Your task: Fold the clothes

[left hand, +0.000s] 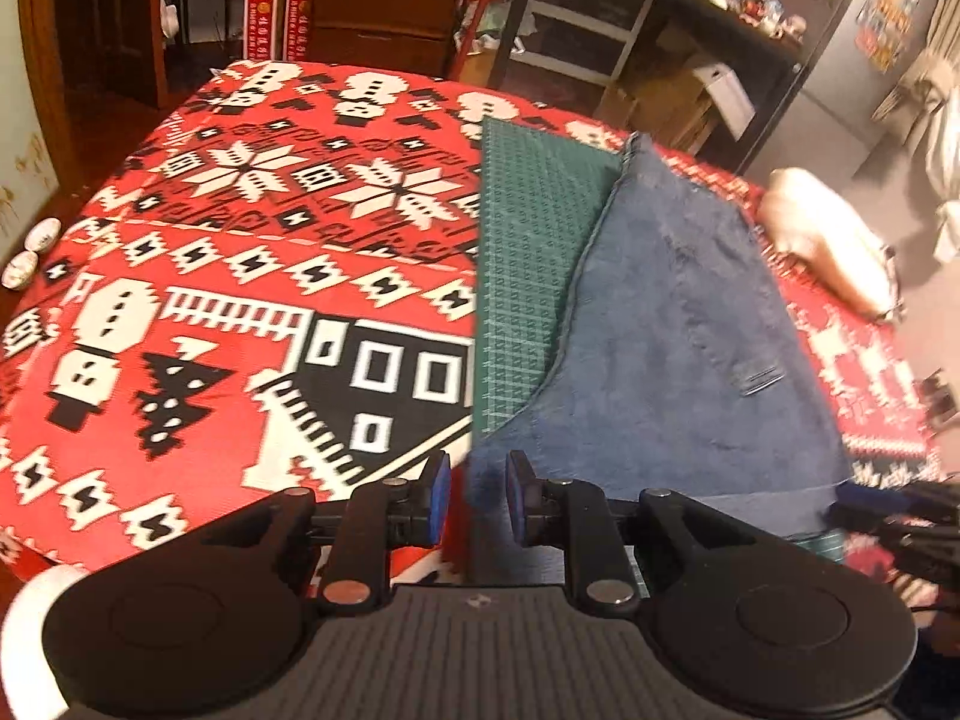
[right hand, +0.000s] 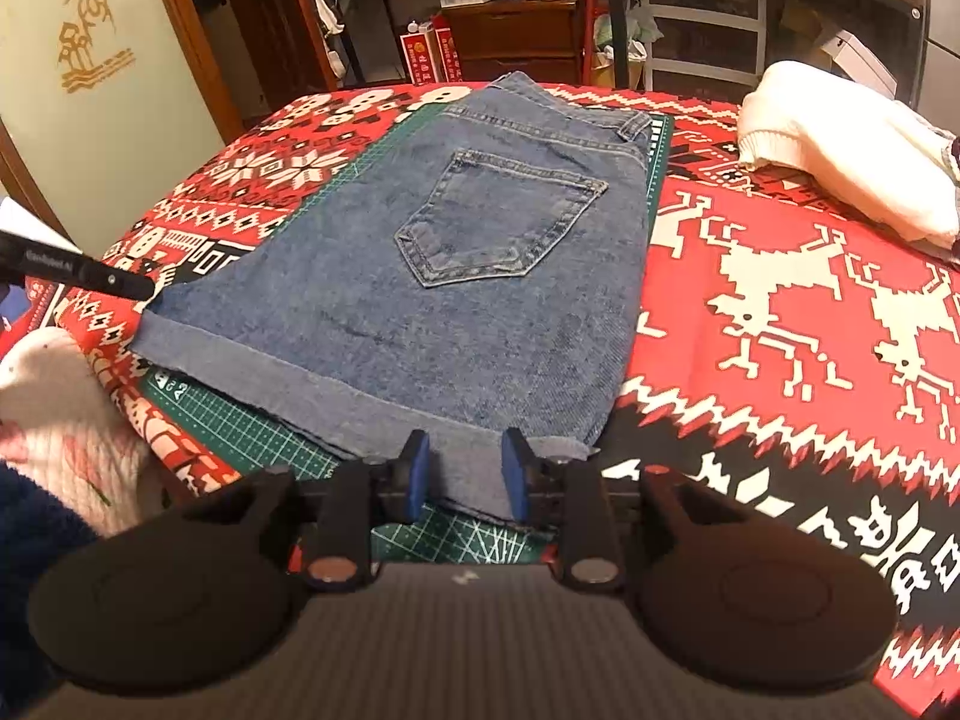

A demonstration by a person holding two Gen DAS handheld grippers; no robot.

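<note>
Shorts (right hand: pixel 456 276) lie flat on the mat (right hand: pixel 240 426) mid-frame for folding; right gripper (right hand: pixel 461 468) and left gripper (left hand: pixel 477 495) straddle the lower-edge hem, pads apart, nothing clamped.

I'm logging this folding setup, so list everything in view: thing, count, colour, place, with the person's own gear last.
denim shorts: one, blue, flat on the mat, back pocket up
cutting mat: one, green with grid, under the shorts
blanket: one, red, white and black pattern, covering the table
white garment: one, cream, far right on the blanket
knit cloth: one, whitish pink, near left edge
wooden dresser: one, brown, behind the table
red boxes: two, red, beside the dresser
left claw: one, black with blue pads, at the near left hem corner
right claw: one, black with blue pads, jaws apart astride the near hem
</note>
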